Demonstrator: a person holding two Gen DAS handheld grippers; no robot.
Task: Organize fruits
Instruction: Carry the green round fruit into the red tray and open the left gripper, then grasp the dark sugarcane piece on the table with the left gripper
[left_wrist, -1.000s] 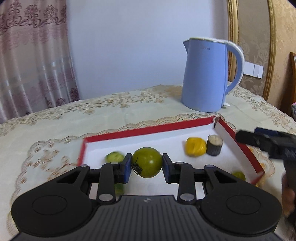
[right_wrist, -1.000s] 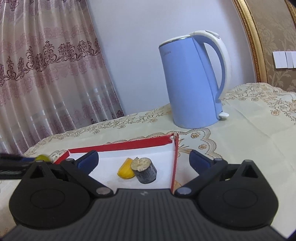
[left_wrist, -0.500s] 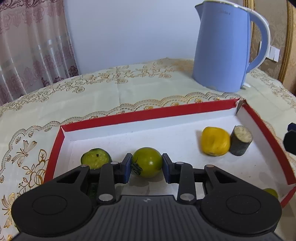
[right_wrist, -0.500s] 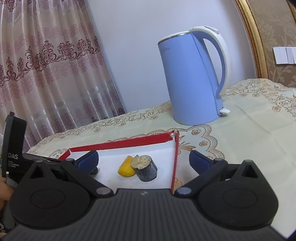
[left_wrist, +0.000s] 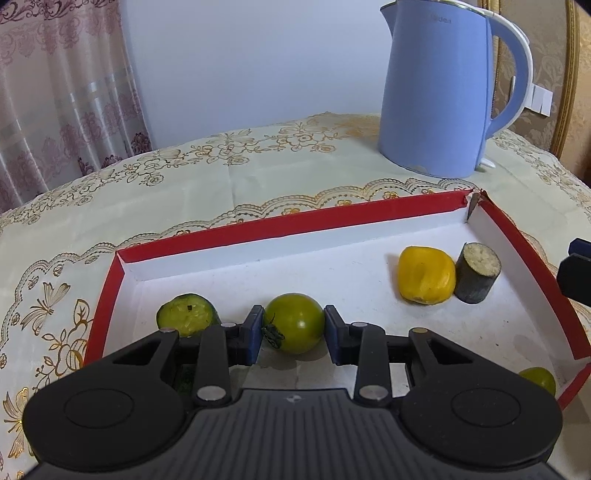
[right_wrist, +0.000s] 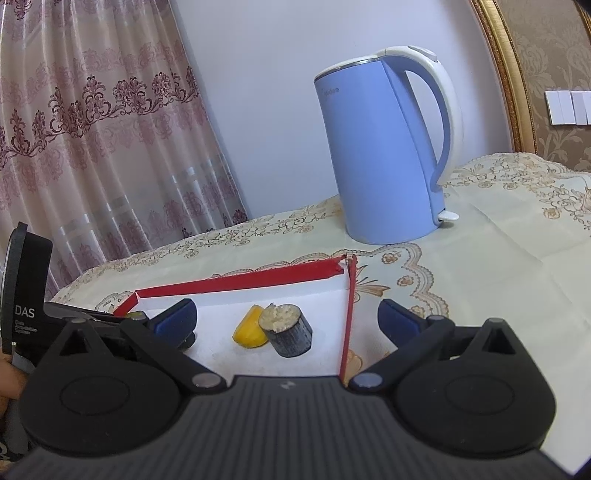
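The fingers (left_wrist: 255, 334) of the left gripper (left_wrist: 293, 334), clenched on the green tomato (left_wrist: 293, 323), have lowered it into the tray (left_wrist: 288, 225) near its left edge; release seems next. The right gripper (right_wrist: 286, 319) gapes empty.

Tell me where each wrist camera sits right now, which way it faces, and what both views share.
Left wrist: behind the left gripper, angled down into the red tray; its blue pads clamp a green tomato.
Right wrist: behind the right gripper, jaws open, looking across the tray's right wall; the other gripper's body and a bit of hand show at left.
Shared: blue kettle, yellow fruit, dark cut cylinder, tray.
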